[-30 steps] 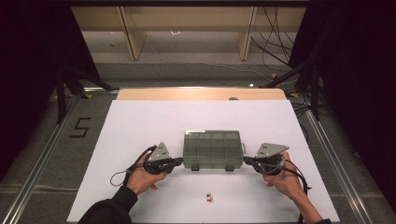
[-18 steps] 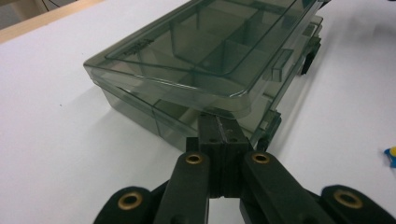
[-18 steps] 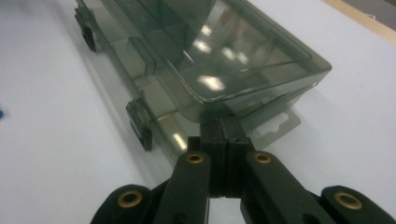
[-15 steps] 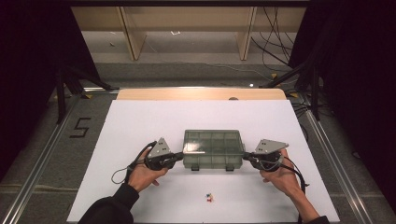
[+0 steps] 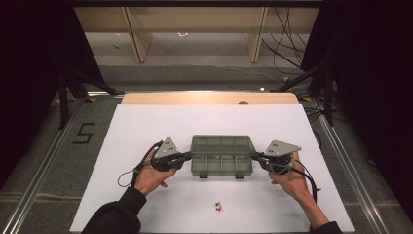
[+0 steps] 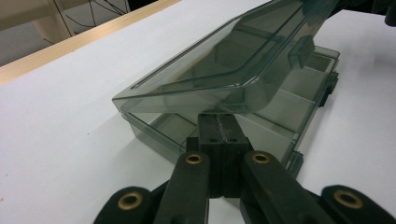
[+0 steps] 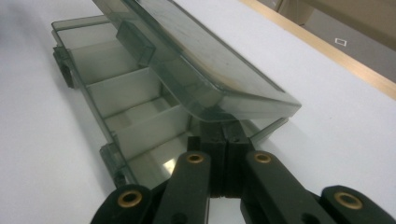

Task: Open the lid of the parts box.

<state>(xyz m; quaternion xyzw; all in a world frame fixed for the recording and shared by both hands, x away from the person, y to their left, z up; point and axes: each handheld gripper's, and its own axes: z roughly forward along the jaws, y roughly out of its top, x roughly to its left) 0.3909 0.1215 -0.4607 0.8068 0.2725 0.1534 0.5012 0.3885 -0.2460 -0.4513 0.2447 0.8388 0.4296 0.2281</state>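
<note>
Lid point(image 6: 219, 60): propped up off the organizer box point(image 5: 221, 157)
Left gripper point(image 6: 218, 128): jaws closed, tips wedged under lid
Right gripper point(image 7: 224, 130): same deal, closed under lid

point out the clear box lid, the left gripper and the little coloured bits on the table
translucent grey plastic box lid point(image 6: 219, 60), left gripper view, on its flat top panel
left gripper point(image 5: 182, 157), high view, at its shut fingers against the box's end
small coloured pieces point(image 5: 218, 206), high view, on the cluster on the white table
</note>
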